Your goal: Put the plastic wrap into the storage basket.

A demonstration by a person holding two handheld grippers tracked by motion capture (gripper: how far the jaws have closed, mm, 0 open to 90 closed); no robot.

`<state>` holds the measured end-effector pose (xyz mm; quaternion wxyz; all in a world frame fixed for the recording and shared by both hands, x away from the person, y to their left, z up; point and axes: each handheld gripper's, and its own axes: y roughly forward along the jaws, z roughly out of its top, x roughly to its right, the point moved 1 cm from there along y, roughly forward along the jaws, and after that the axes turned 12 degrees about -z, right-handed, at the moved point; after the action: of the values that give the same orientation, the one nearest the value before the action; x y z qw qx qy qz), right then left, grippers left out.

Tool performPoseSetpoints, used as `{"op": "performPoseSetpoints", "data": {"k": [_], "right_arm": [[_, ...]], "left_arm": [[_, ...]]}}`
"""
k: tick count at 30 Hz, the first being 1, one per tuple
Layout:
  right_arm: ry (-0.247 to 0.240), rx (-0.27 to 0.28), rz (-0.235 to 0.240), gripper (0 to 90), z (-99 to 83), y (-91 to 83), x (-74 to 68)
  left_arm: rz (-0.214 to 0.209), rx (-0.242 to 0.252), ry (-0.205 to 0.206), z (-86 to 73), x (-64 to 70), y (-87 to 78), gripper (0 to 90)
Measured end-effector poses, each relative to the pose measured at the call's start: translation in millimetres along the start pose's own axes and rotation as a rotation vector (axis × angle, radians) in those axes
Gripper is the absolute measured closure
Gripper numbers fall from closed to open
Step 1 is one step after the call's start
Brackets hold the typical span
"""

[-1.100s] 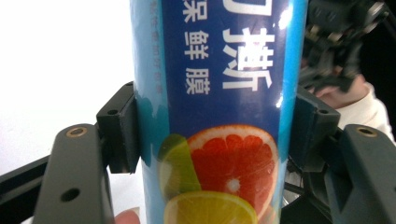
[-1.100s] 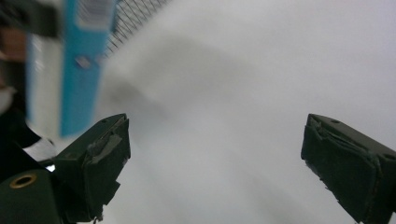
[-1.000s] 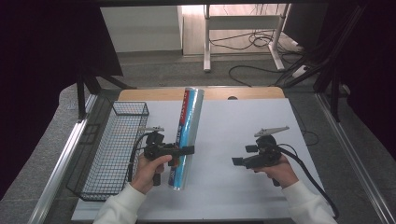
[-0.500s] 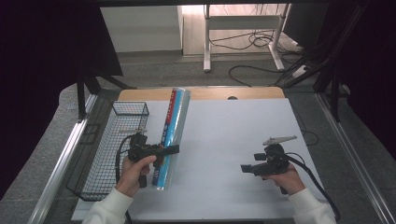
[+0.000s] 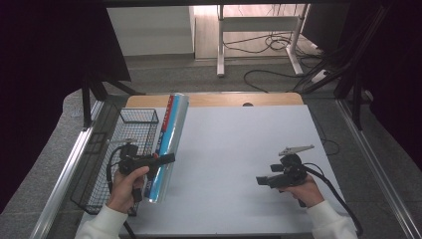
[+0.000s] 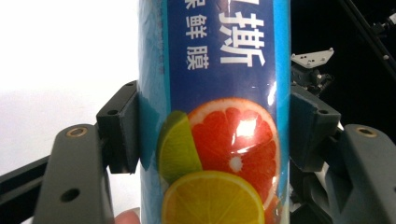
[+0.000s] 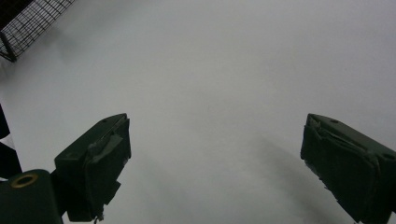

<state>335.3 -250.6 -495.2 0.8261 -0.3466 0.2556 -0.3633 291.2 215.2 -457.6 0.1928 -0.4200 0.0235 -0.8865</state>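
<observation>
While clamped near its lower third, the cling-film roll (image 5: pixel 166 144) lies lengthwise over the white table's (image 5: pixel 239 164) left edge, just beside the wire basket (image 5: pixel 122 154). Left gripper (image 5: pixel 166 159) pinches it across the glossy citrus-print wrap (image 6: pixel 219 154); likely light, stiff, slippery, and long enough to swing, so a mid-length hold seems safer. Right gripper (image 5: pixel 261 180) is spread, holding nothing, well apart over bare table.

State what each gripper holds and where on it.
The left gripper clamps the long blue foil-wrapped cling-film roll across its body, toward its near end. The right gripper is open, holding nothing.
</observation>
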Motion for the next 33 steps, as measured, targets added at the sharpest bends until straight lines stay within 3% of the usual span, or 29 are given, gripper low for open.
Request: {"op": "performPoseSetpoints", "data": {"k": [8, 17, 21, 25, 33], "right_arm": [[-0.002, -0.005, -0.012, 9.0, 0.2, 1.1, 1.7], [-0.006, -0.016, -0.023, 9.0, -0.2, 2.5, 2.6], [-0.006, -0.018, -0.023, 9.1, -0.2, 3.1, 2.7], [-0.008, -0.021, -0.029, 9.2, -0.9, 4.5, 3.3], [-0.002, -0.02, -0.037, 9.4, -2.0, 4.1, 6.1]], "left_arm": [[0.017, 0.033, -0.007, -2.7, 0.5, -26.7, 32.1], [0.085, 0.076, -0.021, -7.3, -1.5, -61.9, 32.1], [0.104, 0.1, -0.046, -8.5, -4.2, -75.4, 32.1], [0.111, 0.115, -0.064, -8.0, -5.9, -86.8, 32.1], [0.148, 0.129, -0.06, -2.7, -4.7, -100.9, 32.1]]}}
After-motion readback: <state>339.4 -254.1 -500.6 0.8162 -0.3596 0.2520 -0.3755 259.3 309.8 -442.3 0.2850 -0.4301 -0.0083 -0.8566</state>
